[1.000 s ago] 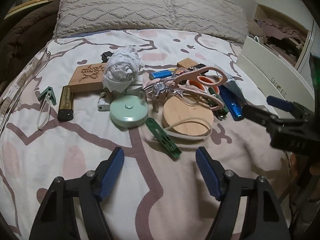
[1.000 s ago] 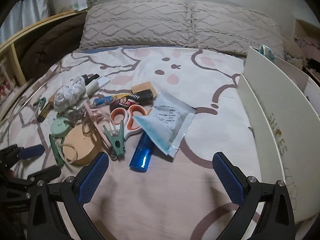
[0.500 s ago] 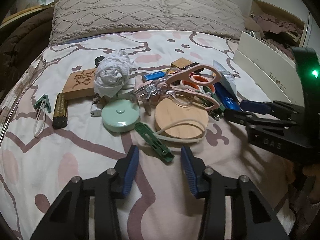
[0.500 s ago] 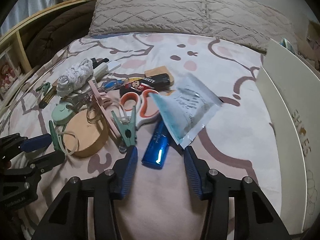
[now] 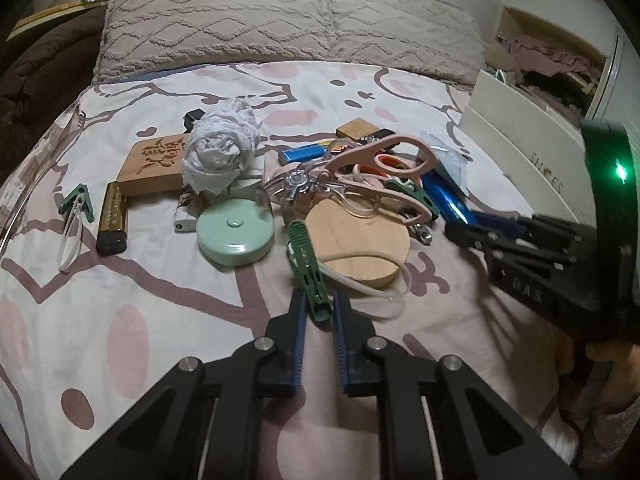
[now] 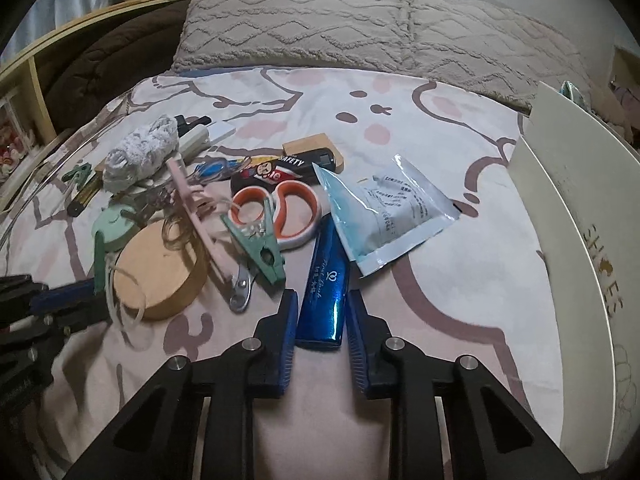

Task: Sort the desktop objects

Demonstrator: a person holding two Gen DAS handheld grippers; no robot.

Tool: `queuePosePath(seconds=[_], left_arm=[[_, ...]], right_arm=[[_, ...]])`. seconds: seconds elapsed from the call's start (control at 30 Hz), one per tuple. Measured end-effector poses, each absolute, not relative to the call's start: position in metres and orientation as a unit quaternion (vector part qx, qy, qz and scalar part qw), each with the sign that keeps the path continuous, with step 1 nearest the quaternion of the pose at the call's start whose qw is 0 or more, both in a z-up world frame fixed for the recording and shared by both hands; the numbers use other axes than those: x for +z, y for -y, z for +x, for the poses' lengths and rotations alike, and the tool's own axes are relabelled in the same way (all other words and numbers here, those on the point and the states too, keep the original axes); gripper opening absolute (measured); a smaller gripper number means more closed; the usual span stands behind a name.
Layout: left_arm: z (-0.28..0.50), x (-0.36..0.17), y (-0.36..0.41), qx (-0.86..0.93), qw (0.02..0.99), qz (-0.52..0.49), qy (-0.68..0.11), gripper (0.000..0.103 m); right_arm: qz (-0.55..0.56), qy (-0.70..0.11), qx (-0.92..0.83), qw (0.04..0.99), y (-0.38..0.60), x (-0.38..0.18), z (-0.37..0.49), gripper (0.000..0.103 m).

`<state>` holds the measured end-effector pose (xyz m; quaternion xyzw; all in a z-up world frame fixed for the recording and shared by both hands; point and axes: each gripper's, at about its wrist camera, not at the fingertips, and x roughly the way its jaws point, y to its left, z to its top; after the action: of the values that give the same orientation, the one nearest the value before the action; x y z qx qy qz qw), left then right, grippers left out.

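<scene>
You have a glossy blue case [image 6: 323, 280] that mirrors the light, beside a shiny foil pouch [image 6: 390, 216]. The disc [image 5: 358, 244] and the carved block [image 5: 154, 166] look like matt, pale wood. The green clip [image 5: 306, 268] is ribbed matt plastic. Left of the disc, the mint tape [image 5: 235, 236] is smooth plastic. The rag [image 5: 220, 152] is rough white cloth. The sheet [image 5: 120, 300] is soft printed fabric; the far pillow [image 5: 280, 20] is tufted.

Patterned bedsheet [image 5: 168, 296] under pillows [image 5: 280, 24], mint tape measure [image 5: 235, 235], round wooden disc [image 5: 360, 240], clutter.
</scene>
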<state>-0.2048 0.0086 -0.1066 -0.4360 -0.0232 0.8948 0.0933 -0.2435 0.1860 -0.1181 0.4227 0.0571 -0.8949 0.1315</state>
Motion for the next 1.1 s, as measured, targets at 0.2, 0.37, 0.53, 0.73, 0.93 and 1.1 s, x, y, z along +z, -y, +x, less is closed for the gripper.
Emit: queuePosePath(seconds=[0.2,0.37,0.53,0.73,0.93,1.1], left_arm=[[-0.197,-0.106,-0.003,0.894,0.098,-0.435,0.039,0.012],[-0.183,-0.107,-0.001,0.894,0.100,-0.434,0.046,0.011],[-0.164,-0.107,-0.003,0.892,0.112,-0.436,0.044,0.010],[-0.149,-0.100,-0.015,0.895,0.133,-0.425,0.024,0.010],[-0.161,-0.102,-0.022,0.903,0.101,-0.418,-0.014,0.011],[-0.176,-0.109,-0.029,0.898,0.087,-0.428,-0.040,0.032]], right_arm=[[0.421,-0.046,-0.894,0.147,-0.196,-0.118,-0.216,0.022],[0.420,-0.034,-0.893,0.161,-0.206,-0.118,-0.187,0.022],[0.416,-0.028,-0.892,0.175,-0.215,-0.119,-0.159,0.022],[0.409,-0.033,-0.893,0.184,-0.218,-0.120,-0.134,0.022],[0.402,-0.041,-0.897,0.180,-0.216,-0.120,-0.129,0.022],[0.400,-0.039,-0.898,0.180,-0.216,-0.121,-0.128,0.022]])
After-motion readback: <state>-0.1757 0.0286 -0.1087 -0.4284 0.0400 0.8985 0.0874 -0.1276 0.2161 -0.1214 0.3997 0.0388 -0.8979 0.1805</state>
